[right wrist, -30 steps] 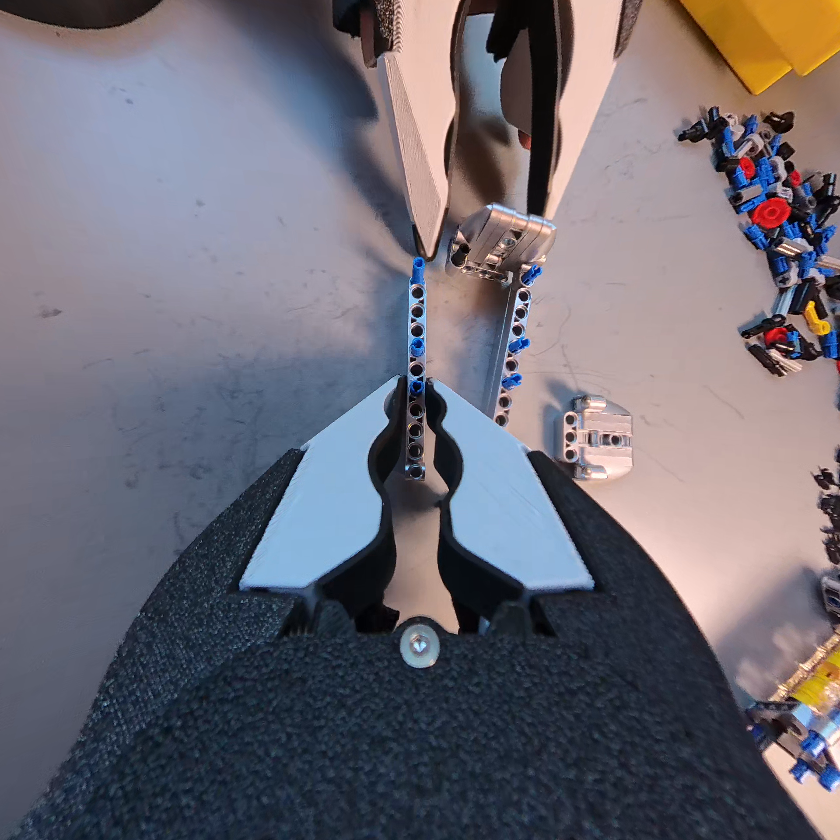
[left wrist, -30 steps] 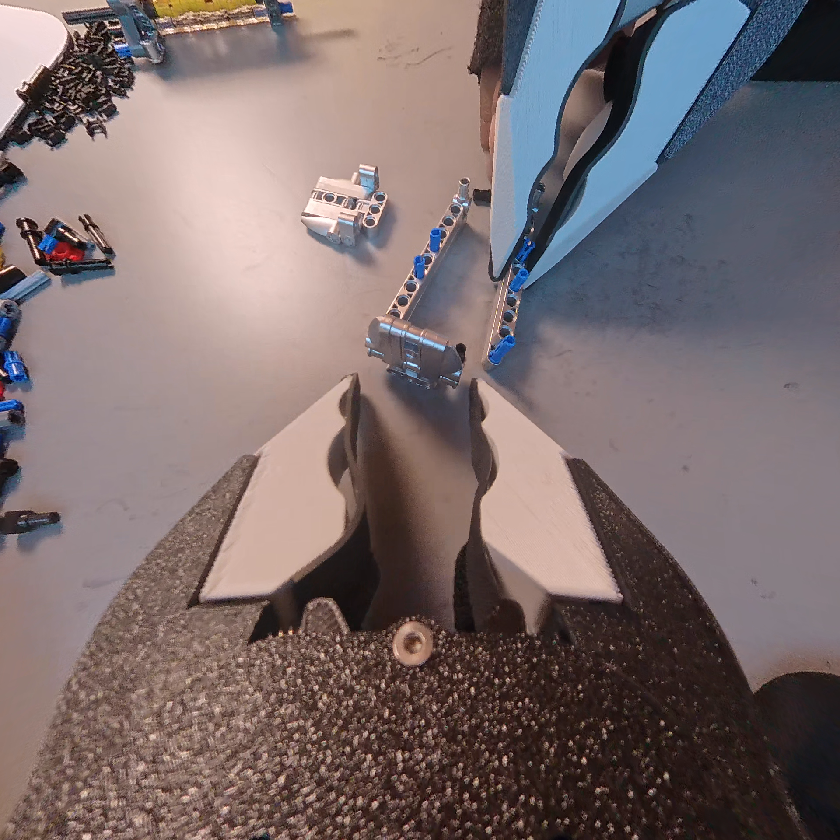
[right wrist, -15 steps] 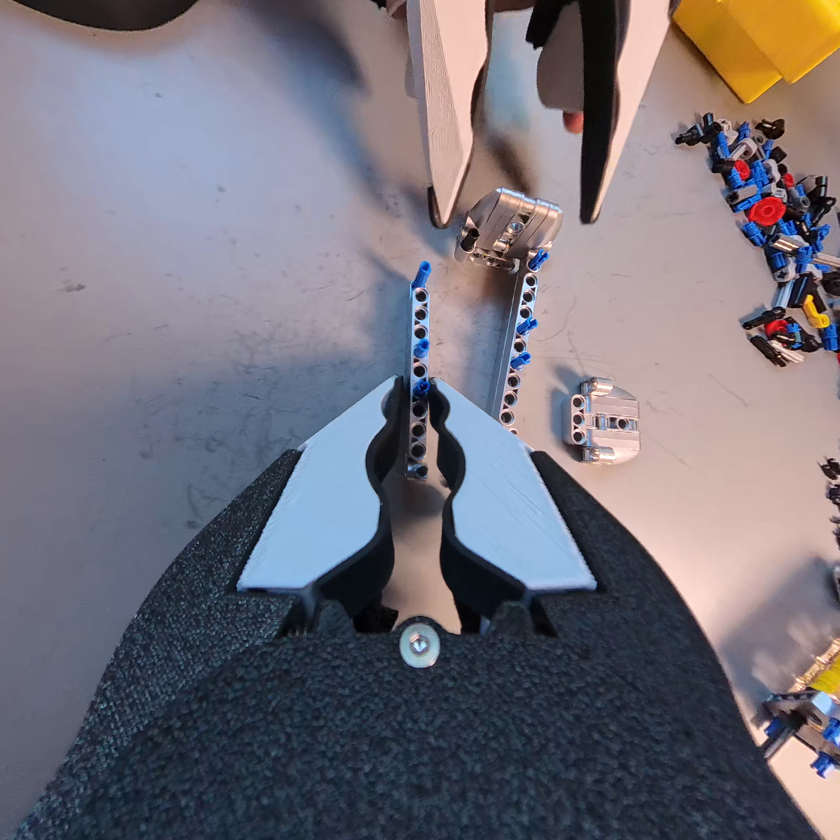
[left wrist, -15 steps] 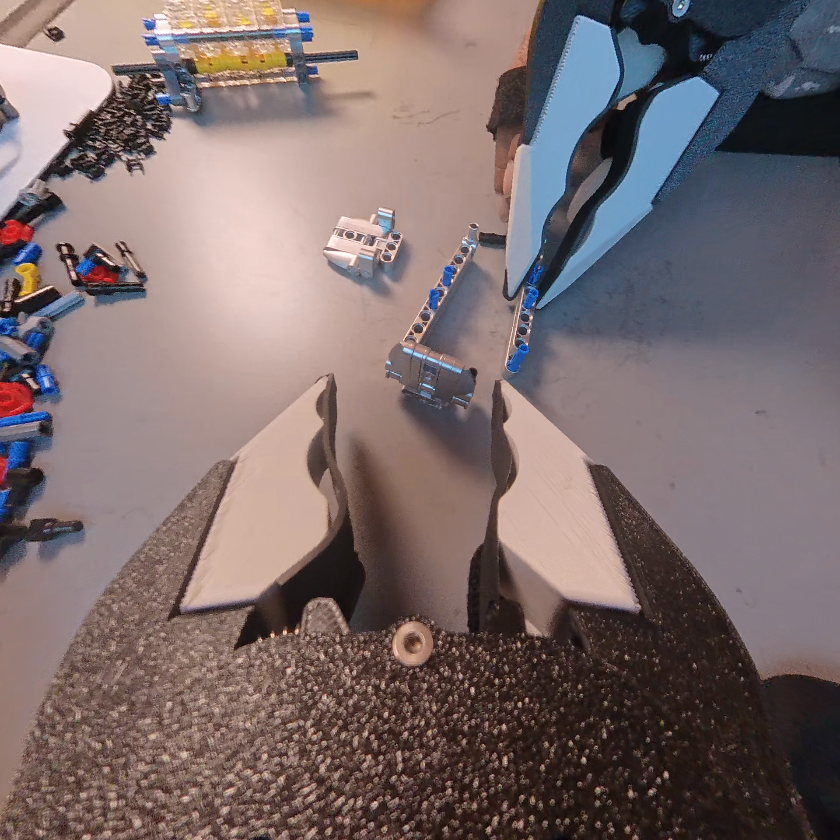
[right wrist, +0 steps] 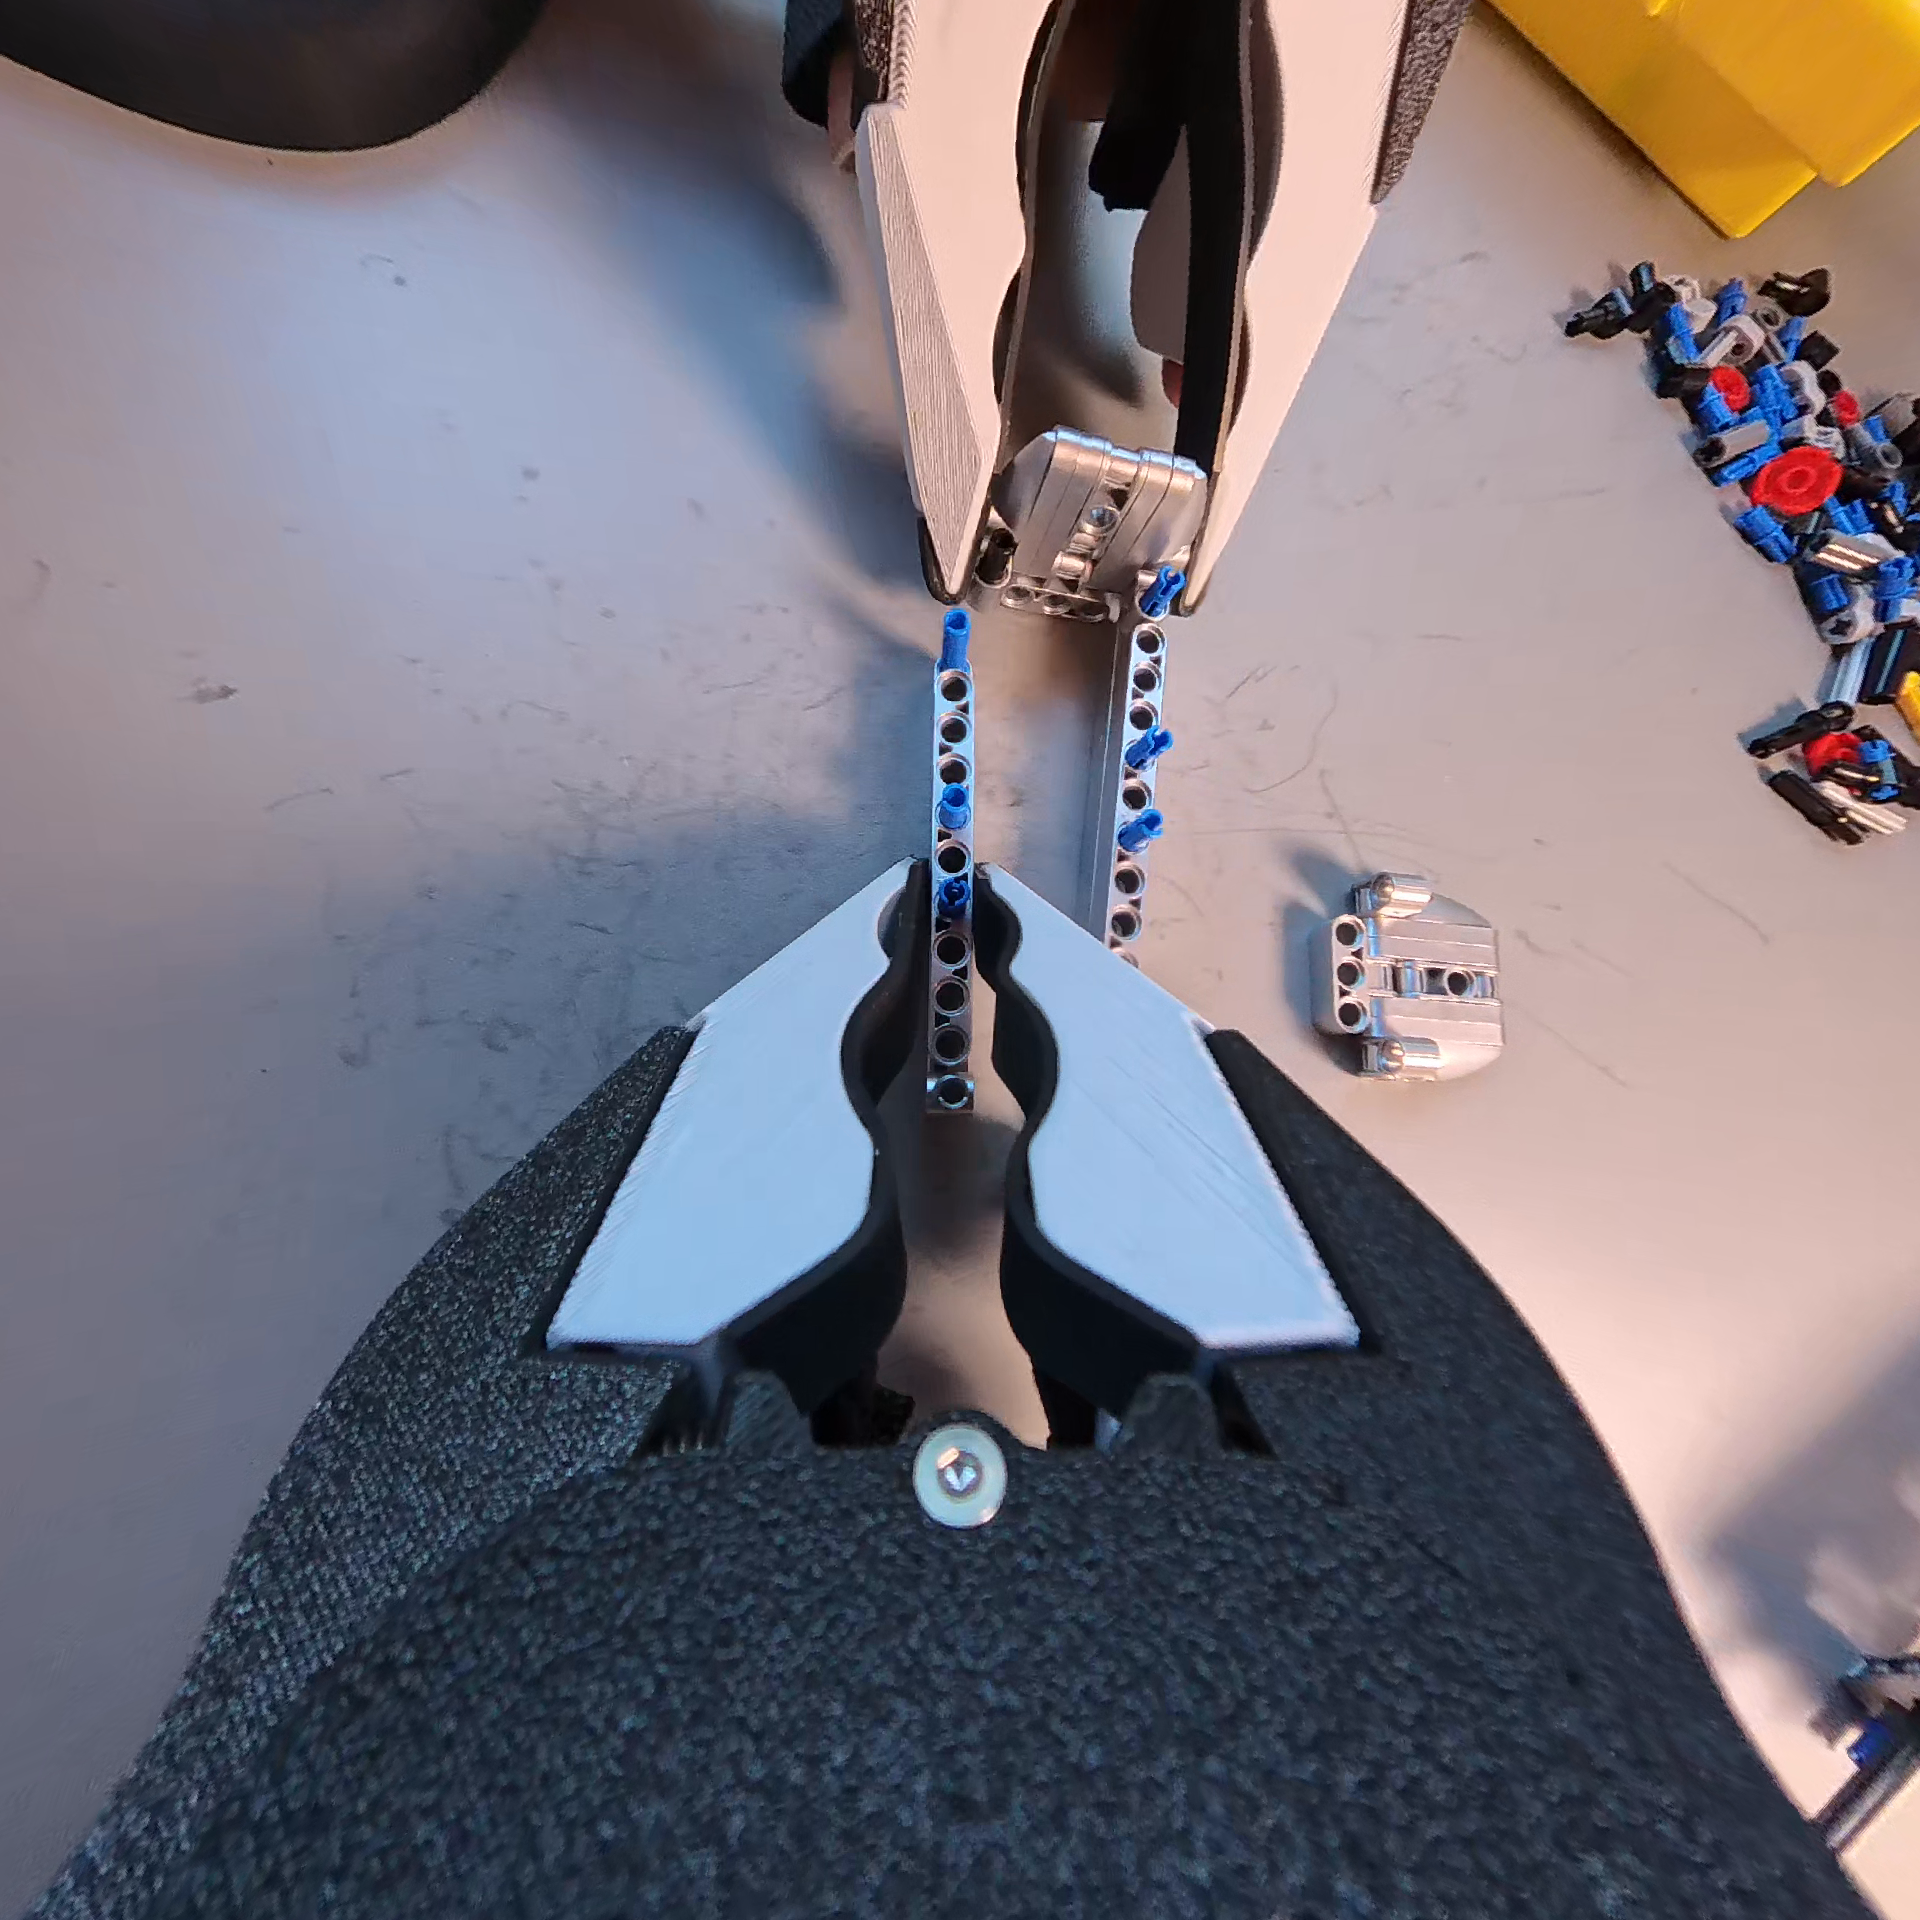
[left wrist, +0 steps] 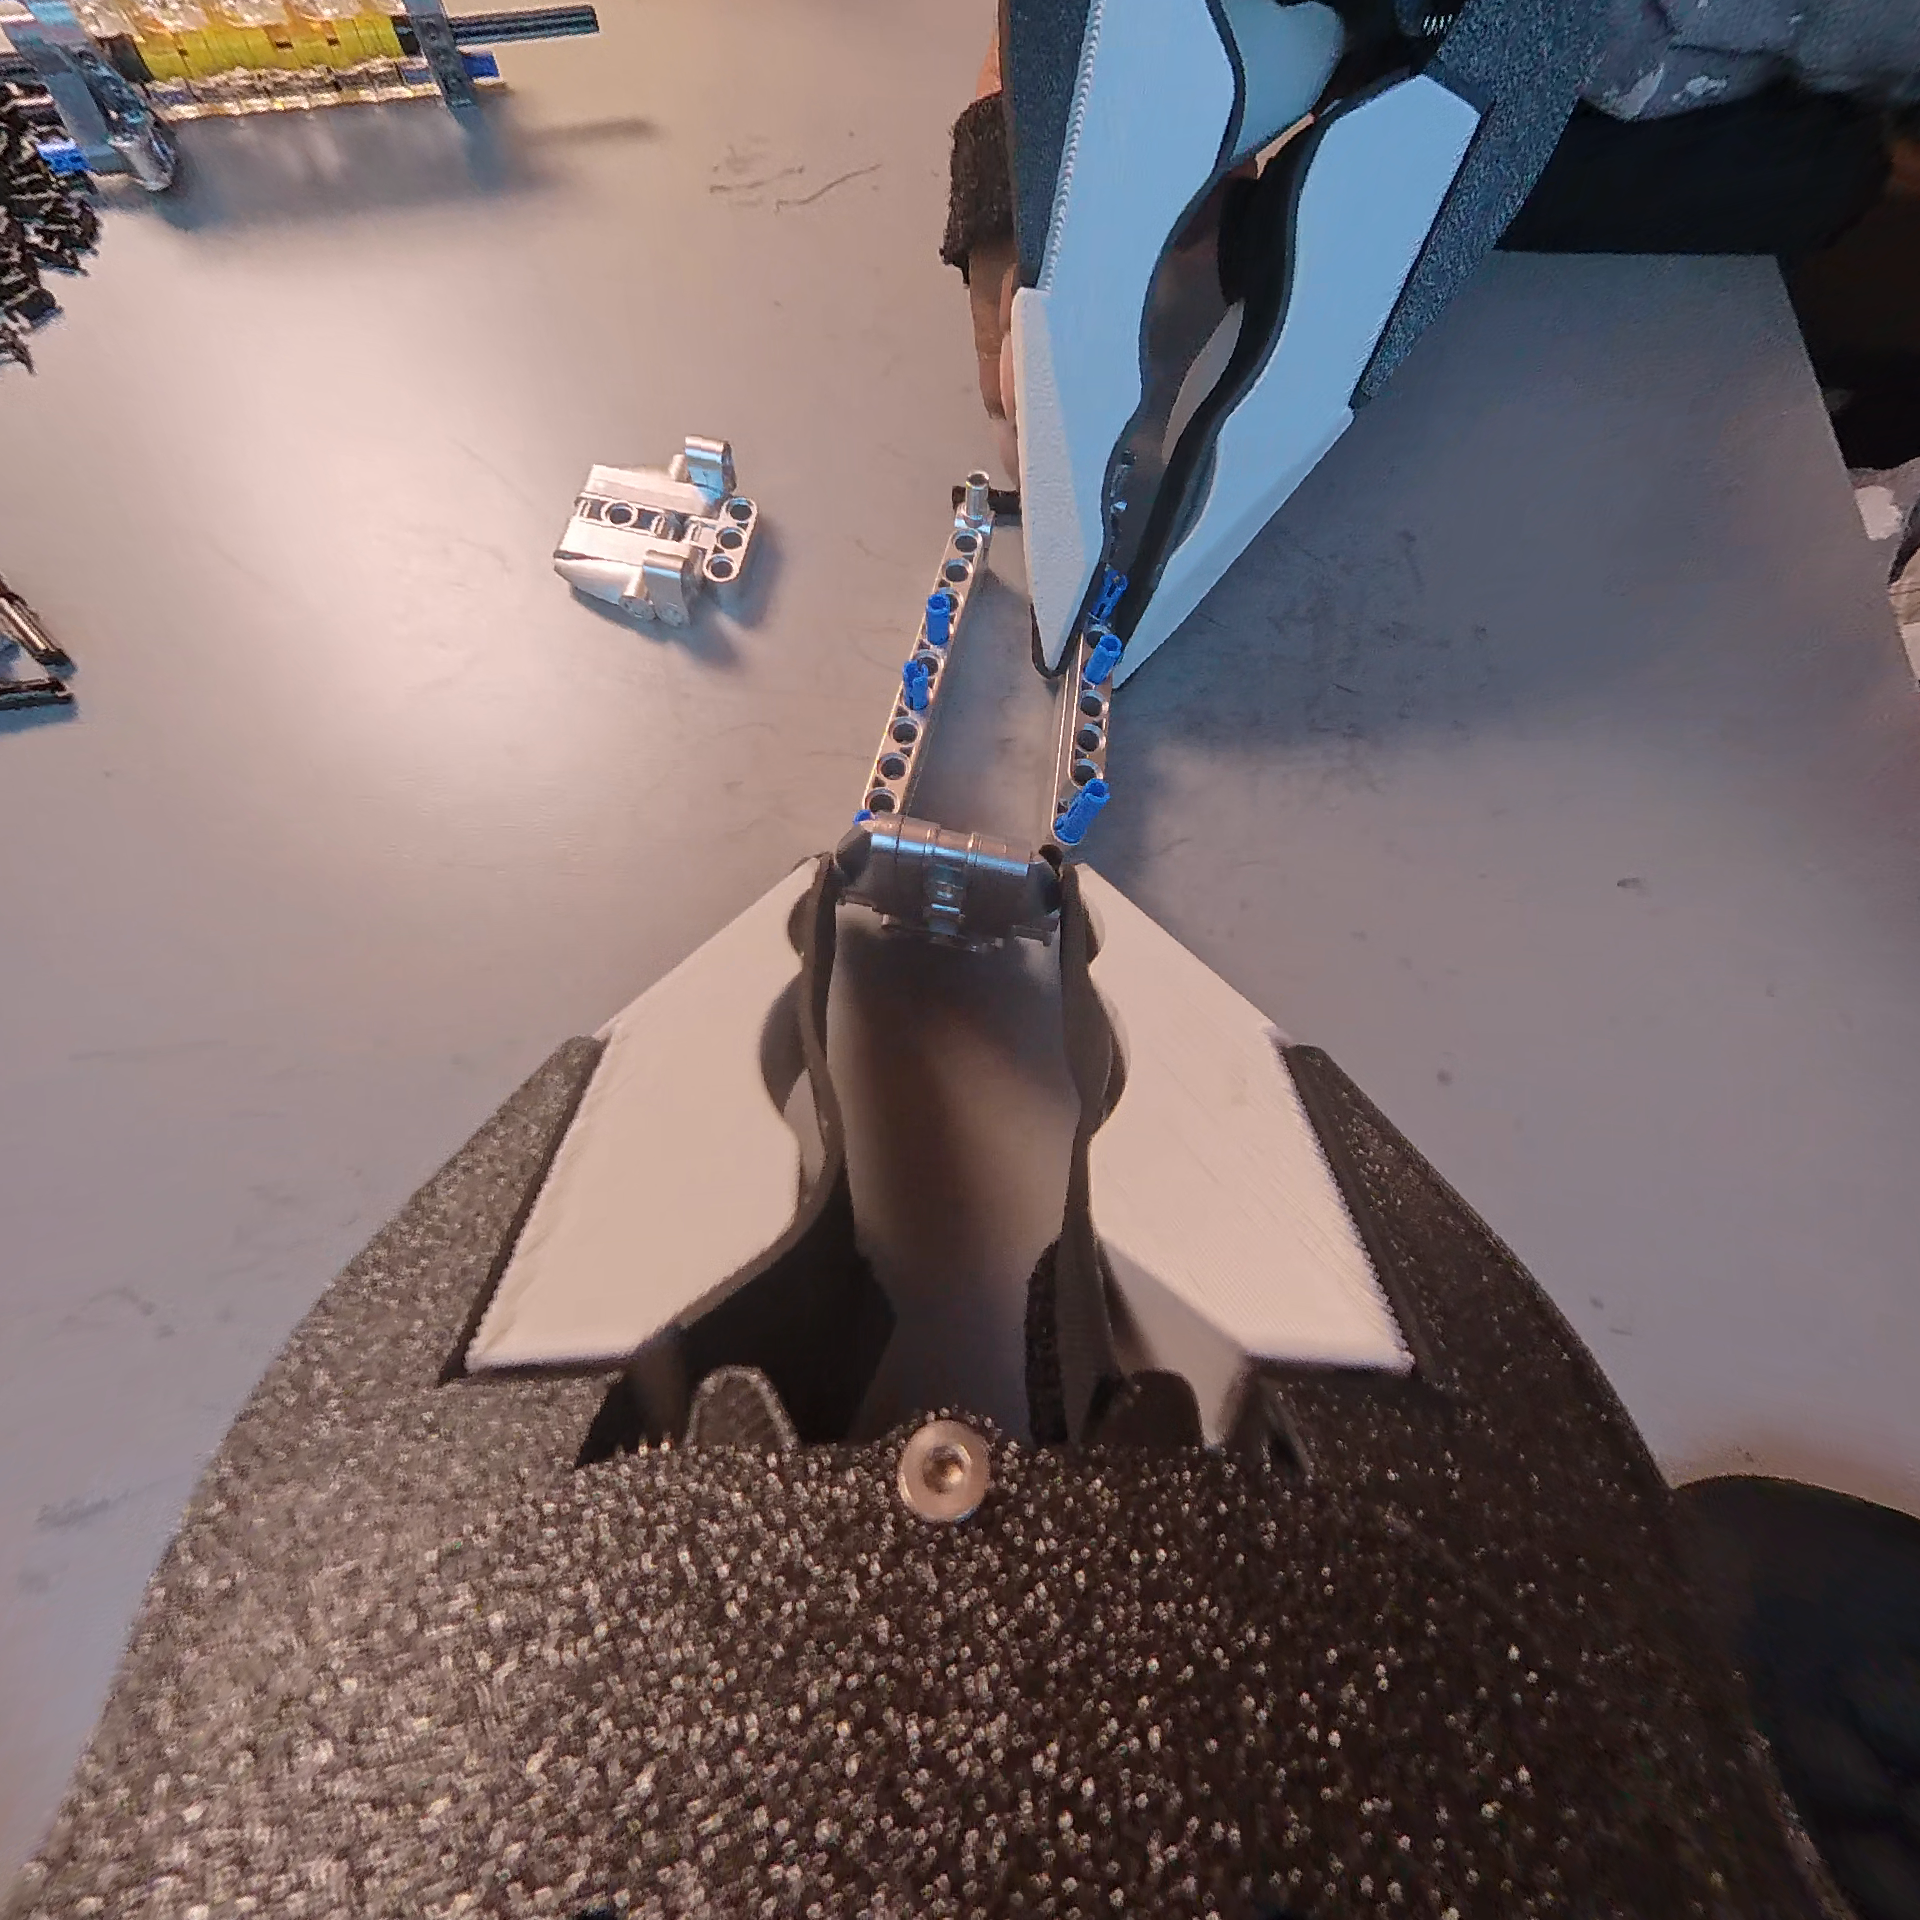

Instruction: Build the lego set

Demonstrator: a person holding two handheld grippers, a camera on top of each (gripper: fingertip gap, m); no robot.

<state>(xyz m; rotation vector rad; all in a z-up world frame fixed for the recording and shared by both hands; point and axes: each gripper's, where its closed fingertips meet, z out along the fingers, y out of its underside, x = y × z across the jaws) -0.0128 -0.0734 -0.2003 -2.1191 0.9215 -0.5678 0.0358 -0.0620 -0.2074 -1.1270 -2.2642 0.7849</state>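
The left gripper (left wrist: 948, 902) is gripping a silver panel piece (left wrist: 951, 871) at its fingertips; the right gripper (right wrist: 948, 883) is clamping a perforated grey beam (right wrist: 952, 914). Only the right wrist view is showing a yellow bin (right wrist: 1704, 94).

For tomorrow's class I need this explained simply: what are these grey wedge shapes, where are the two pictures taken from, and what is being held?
The wedges are fingers of two hand-held grippers, each carrying a camera that looks along its fingers. In the left view, the left gripper is closed on a silver block piece joined to one grey holed beam. In the right view, the right gripper pinches a second holed beam with blue pins. Each gripper also shows in the other's picture. On the grey table lie another silver piece, a heap of small parts and a yellow bin.
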